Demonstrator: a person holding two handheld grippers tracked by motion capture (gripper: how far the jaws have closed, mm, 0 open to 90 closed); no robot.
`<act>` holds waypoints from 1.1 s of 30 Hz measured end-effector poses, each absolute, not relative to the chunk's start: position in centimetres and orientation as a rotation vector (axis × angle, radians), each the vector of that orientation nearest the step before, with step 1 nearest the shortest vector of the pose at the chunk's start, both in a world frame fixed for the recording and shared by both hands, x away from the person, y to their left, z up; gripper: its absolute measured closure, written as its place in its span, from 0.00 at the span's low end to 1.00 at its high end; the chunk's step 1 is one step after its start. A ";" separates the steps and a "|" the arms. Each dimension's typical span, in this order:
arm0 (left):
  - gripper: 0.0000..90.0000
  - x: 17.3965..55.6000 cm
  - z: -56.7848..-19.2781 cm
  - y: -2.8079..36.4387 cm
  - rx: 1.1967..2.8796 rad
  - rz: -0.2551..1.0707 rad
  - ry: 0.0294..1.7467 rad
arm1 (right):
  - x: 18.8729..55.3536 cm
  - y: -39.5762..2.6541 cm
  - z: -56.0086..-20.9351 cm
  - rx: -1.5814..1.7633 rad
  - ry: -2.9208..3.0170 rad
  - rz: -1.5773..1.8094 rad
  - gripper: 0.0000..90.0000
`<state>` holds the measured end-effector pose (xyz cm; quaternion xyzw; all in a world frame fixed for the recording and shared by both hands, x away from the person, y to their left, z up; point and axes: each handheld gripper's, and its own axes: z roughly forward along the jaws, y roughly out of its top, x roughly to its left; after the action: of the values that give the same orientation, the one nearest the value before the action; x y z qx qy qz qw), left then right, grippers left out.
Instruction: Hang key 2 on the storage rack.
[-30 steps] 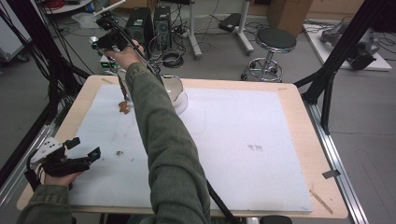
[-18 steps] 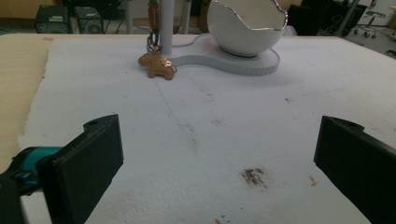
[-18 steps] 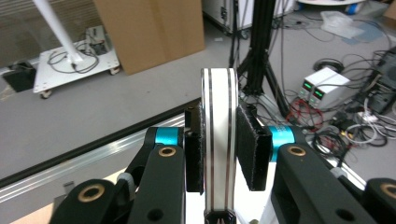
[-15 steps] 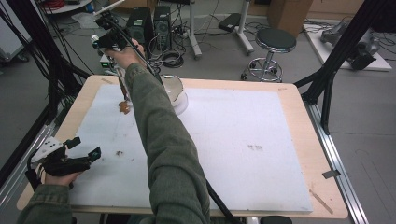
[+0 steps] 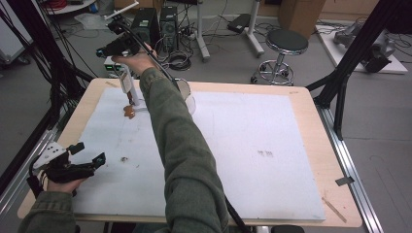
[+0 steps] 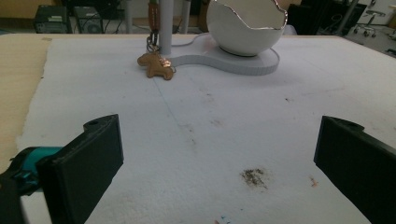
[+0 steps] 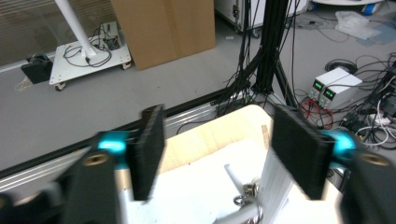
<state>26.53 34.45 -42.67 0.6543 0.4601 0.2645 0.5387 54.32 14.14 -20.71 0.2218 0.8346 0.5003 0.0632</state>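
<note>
The small brown horse-shaped keychain [image 6: 156, 66] lies on the white foam mat [image 5: 243, 160], touching the white stand post [image 6: 165, 28]. Above this post, the right gripper [image 5: 127, 73] has just been opening, with nothing between its jaws. Well before the post, the left gripper [image 5: 85, 162] rests released. No readable writing.

- A white stand with an upright post [image 5: 127, 86], a brown horse-shaped keyring charm [image 5: 129, 111] and a white bowl [image 6: 246, 25] are crowding the far left corner.
- The white foam mat [image 5: 252, 145] is lying open to the right.
</note>
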 end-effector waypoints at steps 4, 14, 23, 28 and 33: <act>0.02 26.6 -42.7 34.4 1.564 0.628 1.094 | 54.0 12.6 -20.6 0.707 2.517 1.518 0.17; 0.02 26.8 -42.7 34.2 1.556 0.631 1.102 | 53.4 9.0 -21.3 0.778 2.469 1.442 0.00; 0.02 26.9 -42.7 34.2 1.557 0.635 1.102 | 53.0 6.7 -22.0 0.806 2.451 1.400 0.00; 0.02 26.9 -42.7 34.1 1.561 0.636 1.099 | 52.7 5.1 -22.3 0.826 2.432 1.392 0.00; 0.02 26.9 -42.7 34.1 1.564 0.638 1.100 | 52.2 3.4 -22.6 0.853 2.426 1.388 0.00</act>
<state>26.91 34.07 -42.73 0.6563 0.4616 0.2675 0.5335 52.21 3.37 -22.62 0.2900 0.8252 0.4722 0.1096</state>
